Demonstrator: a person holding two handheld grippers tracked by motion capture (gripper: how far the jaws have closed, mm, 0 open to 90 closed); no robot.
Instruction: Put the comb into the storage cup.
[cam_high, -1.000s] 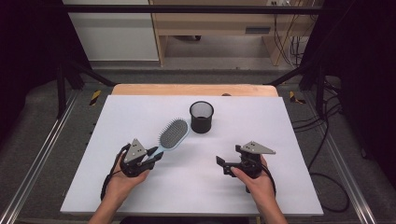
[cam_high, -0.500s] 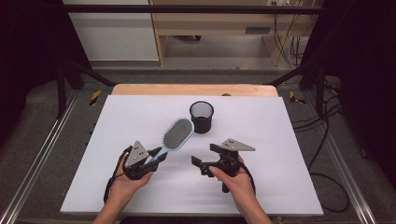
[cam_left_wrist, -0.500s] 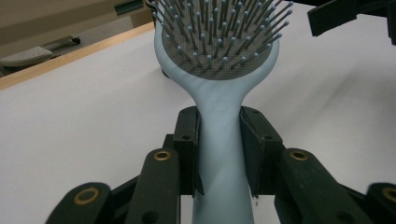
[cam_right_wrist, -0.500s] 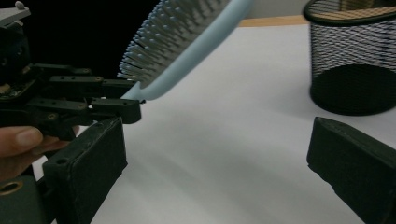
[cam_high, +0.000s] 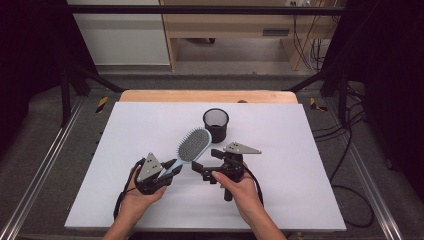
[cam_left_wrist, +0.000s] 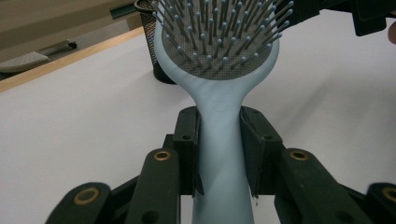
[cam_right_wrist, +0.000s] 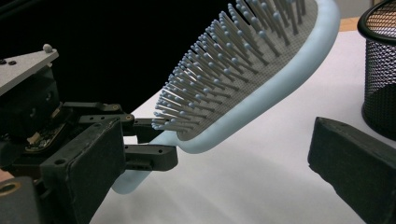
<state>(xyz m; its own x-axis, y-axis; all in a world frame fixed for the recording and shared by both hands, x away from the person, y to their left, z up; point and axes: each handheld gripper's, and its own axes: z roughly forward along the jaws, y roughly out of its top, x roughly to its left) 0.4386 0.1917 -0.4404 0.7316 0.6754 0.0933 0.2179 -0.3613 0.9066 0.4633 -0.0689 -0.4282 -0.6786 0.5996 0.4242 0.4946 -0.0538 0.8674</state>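
Pale blue plastic marks the hairbrush (cam_high: 190, 147), which is lifted off the white table (cam_high: 300, 200) at a slant, its bristles turned up and its paddle head pointing toward the far edge. Its handle is clamped between the pads of the left hand-held gripper (cam_high: 167, 167); in the left gripper view the two black jaws press on either side of the narrow neck just below the head, a grip that looks chosen to leave the broad head free for another grasp.

Just beside the head, on its right, the right hand-held gripper (cam_high: 202, 170) stands released, with its jaws spread wide. In the right gripper view the hairbrush head (cam_right_wrist: 252, 79) hangs between and beyond those two jaws, touching neither. Judging from this, the brush is being offered from one hand to the other, and the wide opening is there to take the head or the lower edge of it.

Behind the head, near it but apart, a black mesh cup (cam_high: 216, 124) stands upright on the table, its mouth open. It seems the likely place for the brush to go, handle first, which would explain a change of grip.
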